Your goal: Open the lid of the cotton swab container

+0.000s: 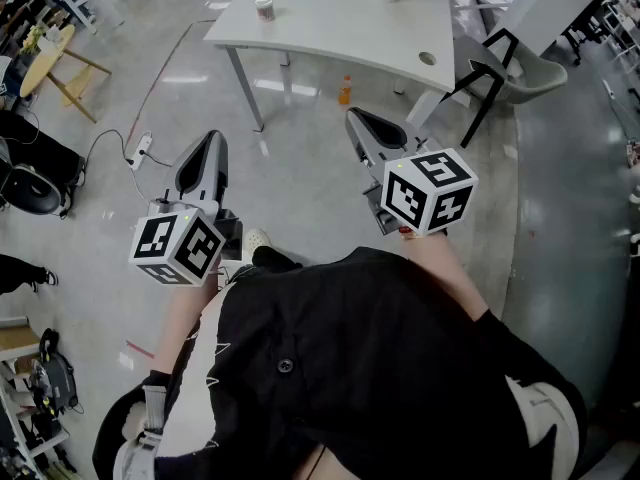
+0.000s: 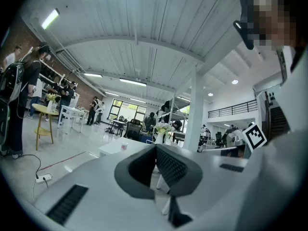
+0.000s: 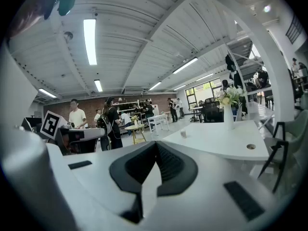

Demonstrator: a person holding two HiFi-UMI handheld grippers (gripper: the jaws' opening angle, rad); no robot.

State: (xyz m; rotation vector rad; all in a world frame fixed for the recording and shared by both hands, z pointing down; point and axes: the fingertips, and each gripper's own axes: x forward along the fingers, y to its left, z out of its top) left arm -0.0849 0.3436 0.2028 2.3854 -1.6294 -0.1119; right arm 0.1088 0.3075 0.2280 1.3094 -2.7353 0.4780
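Left gripper [image 1: 210,146] and right gripper [image 1: 358,120]: jaws of each pressed together, nothing between them (both held over the floor [image 1: 300,178]). Cotton swab container [image 1: 264,8]: upright on the white table [image 1: 330,23], near its left edge, well apart from both grippers.

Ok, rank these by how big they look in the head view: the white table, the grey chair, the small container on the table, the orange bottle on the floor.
1. white table
2. grey chair
3. small container and orange bottle: both tiny, too alike to rank.
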